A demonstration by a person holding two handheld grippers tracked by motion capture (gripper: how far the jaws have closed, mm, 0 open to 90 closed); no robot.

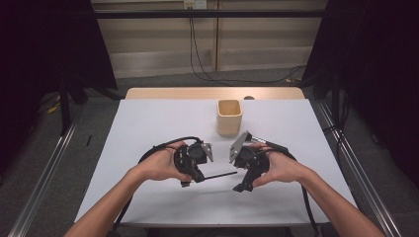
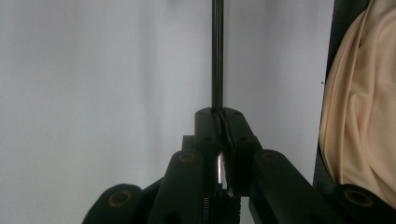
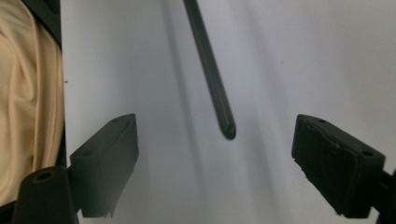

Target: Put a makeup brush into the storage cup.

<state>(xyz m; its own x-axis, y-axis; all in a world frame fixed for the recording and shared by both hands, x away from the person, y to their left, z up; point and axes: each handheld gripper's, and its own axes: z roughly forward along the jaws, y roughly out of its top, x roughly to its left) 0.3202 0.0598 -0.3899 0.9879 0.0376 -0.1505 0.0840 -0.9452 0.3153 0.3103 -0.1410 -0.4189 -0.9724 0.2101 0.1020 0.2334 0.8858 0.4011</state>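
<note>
A thin black rod (image 1: 220,175) lies level just above the white table (image 1: 148,128), held at one end by my left gripper (image 1: 196,178). In the left gripper view the jaws of that gripper (image 2: 219,114) are pressed together on the rod (image 2: 217,56), which runs straight away from them. My right gripper (image 1: 242,187) stands open close to the rod's free end. In the right gripper view the rod's tip (image 3: 228,130) hangs between the two wide-apart pads (image 3: 114,154) and touches neither.
A beige square cup (image 1: 230,117) stands upright behind the grippers, near the table's far middle. A wooden strip (image 1: 212,93) borders the far edge. Beige cloth (image 2: 359,116) lies past the near table edge. Black cables trail from both grippers.
</note>
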